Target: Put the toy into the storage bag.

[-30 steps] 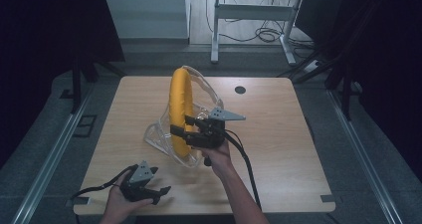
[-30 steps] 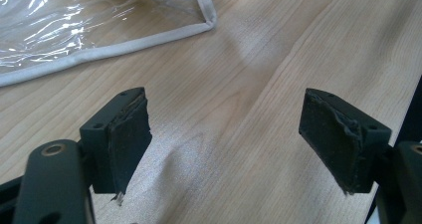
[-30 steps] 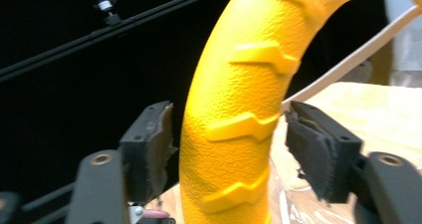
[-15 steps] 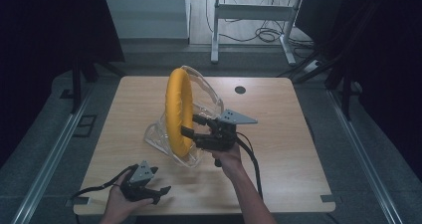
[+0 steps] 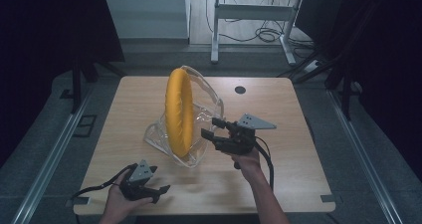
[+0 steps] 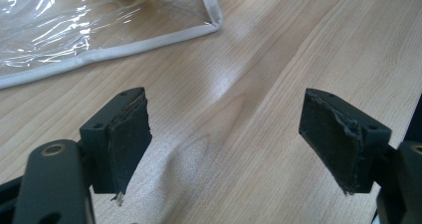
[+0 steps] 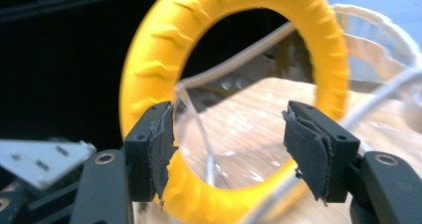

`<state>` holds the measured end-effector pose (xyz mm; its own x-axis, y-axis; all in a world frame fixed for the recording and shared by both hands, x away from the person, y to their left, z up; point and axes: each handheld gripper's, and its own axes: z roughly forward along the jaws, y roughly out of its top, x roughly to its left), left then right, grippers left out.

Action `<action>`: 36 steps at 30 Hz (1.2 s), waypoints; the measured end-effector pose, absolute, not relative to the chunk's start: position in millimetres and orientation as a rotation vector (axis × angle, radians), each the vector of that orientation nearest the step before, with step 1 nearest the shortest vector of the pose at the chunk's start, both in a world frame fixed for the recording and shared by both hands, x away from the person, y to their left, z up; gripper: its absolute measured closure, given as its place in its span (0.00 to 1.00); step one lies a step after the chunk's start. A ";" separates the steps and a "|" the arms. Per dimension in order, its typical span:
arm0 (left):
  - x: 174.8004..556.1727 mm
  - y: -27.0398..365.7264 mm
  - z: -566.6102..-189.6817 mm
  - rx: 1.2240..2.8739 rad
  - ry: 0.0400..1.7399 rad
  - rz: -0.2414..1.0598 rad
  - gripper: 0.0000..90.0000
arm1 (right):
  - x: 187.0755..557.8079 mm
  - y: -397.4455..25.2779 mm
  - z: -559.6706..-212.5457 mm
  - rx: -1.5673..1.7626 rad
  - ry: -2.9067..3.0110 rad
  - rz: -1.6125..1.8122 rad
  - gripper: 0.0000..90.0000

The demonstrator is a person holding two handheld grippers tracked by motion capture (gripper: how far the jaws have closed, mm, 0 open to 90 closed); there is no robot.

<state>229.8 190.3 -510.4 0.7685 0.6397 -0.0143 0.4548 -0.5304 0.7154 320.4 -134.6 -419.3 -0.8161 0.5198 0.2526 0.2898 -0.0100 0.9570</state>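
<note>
Bench (image 5: 298,134): light wood top, with a small dark round grommet (image 5: 240,89) near the far edge, right of centre.

Clear plastic bag (image 5: 201,117) with a pale trimmed rim sits about mid-bench, slightly left of centre. Its mouth is propped open around the ring and its lower flap lies flat on the wood toward the near-left corner (a corner of that flap (image 6: 149,35) shows at the top of the left gripper view).

Yellow ring (image 5: 179,112) stands upright on edge inside the bag, seen almost edge-on from the high view. In the right gripper view the ring (image 7: 149,84) faces the camera, ridged surface, hole open, with bag film visible through it.

Right gripper (image 5: 213,127): held just right of the bag, pointing left at the ring. Jaws apart, nothing between the pads; whether a tip touches the bag film I can't tell.

Left gripper (image 5: 160,191): rests low at the near edge, toward the near-left corner, well apart from the bag. Jaws wide apart over bare wood, gripping nothing.
</note>
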 end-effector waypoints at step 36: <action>230.0 189.8 -510.8 2.223 0.820 0.323 0.22 | 312.6 -190.2 -478.1 0.992 2.128 1.660 0.39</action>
